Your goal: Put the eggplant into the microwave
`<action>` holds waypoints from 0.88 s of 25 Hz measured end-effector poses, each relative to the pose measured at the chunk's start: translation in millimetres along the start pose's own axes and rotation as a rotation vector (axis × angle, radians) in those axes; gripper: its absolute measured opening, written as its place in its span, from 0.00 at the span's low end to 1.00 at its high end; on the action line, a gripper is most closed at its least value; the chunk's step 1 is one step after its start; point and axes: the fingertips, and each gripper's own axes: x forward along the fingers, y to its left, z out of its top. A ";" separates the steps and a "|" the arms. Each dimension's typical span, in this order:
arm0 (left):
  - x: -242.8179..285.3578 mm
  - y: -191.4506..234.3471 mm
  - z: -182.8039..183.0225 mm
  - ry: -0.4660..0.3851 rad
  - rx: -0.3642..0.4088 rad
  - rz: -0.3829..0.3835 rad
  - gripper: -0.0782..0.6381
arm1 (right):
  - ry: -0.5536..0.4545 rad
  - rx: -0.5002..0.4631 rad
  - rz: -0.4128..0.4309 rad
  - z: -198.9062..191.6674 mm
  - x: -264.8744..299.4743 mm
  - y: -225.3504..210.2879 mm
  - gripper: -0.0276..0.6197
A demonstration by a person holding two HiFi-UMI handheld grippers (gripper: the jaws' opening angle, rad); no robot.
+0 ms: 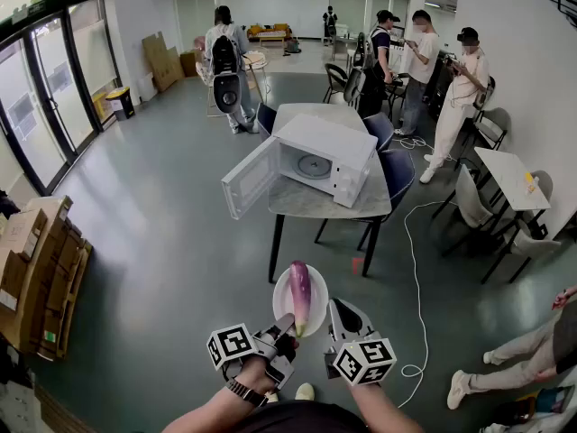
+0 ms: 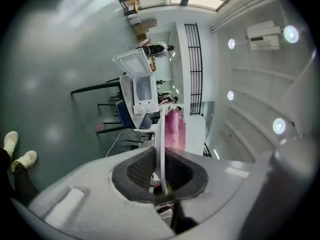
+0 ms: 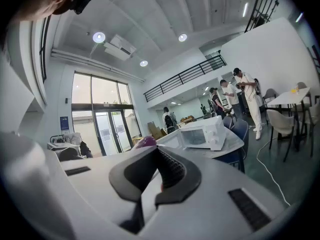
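A purple eggplant [image 1: 300, 296] lies on a small white plate [image 1: 281, 303] that is held in the air low in the head view. My left gripper [image 1: 287, 325] is shut on the plate's near rim [image 2: 161, 149], with the eggplant [image 2: 175, 131] just beyond the jaws. My right gripper [image 1: 343, 319] hangs close beside the plate's right edge, jaws together with nothing between them; the eggplant [image 3: 145, 142] shows to its left. The white microwave [image 1: 325, 156] stands ahead on a table [image 1: 311, 204], its door [image 1: 248, 179] swung open to the left.
Dark chairs [image 1: 397, 174] stand behind the table. A white cable [image 1: 416, 269] trails on the floor to the right. Several people [image 1: 451, 88] stand at the back. Cardboard boxes [image 1: 32, 269] are stacked on the left. A seated person's legs [image 1: 514, 350] reach in from the right.
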 end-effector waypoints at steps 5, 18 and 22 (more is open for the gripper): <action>5.1 -1.1 -4.7 -0.008 -0.003 0.002 0.15 | 0.003 0.001 0.006 1.8 -1.9 -6.4 0.05; 22.6 1.4 -2.4 -0.024 0.003 0.010 0.15 | 0.000 0.011 0.063 6.2 5.3 -15.4 0.05; 30.1 0.1 -0.1 -0.042 0.002 0.010 0.15 | 0.002 0.018 0.079 8.5 7.2 -22.8 0.05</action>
